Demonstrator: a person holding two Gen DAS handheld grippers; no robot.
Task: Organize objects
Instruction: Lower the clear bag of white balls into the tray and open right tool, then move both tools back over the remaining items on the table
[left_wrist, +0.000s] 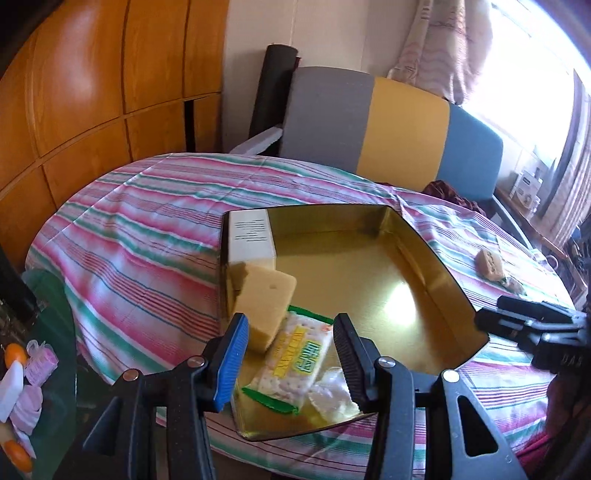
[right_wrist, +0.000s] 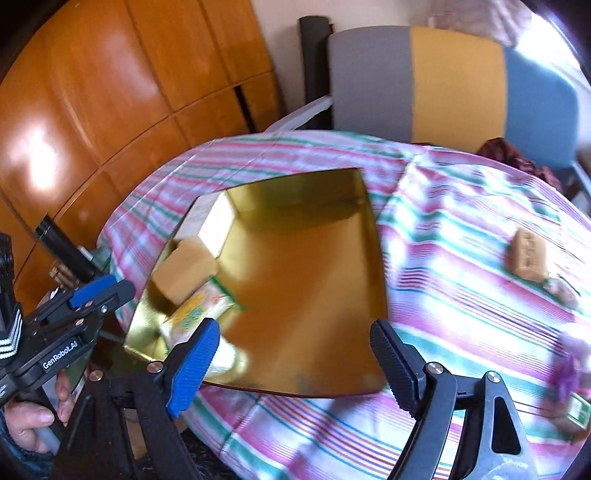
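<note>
Gold tin (left_wrist: 424, 254) sits mid-frame on the striped worktop (left_wrist: 140, 236), holding a white box (left_wrist: 251, 236), sponge (left_wrist: 264, 302) and cracker packet (left_wrist: 291, 362) along its left side; left tongs (left_wrist: 291, 345) and right tongs (right_wrist: 295, 354) both gape, empty.

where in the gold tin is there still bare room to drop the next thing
The gold tin is bare over its middle and the side toward the brown cake. The other side is crowded: white box, yellow sponge, cracker pack.
</note>
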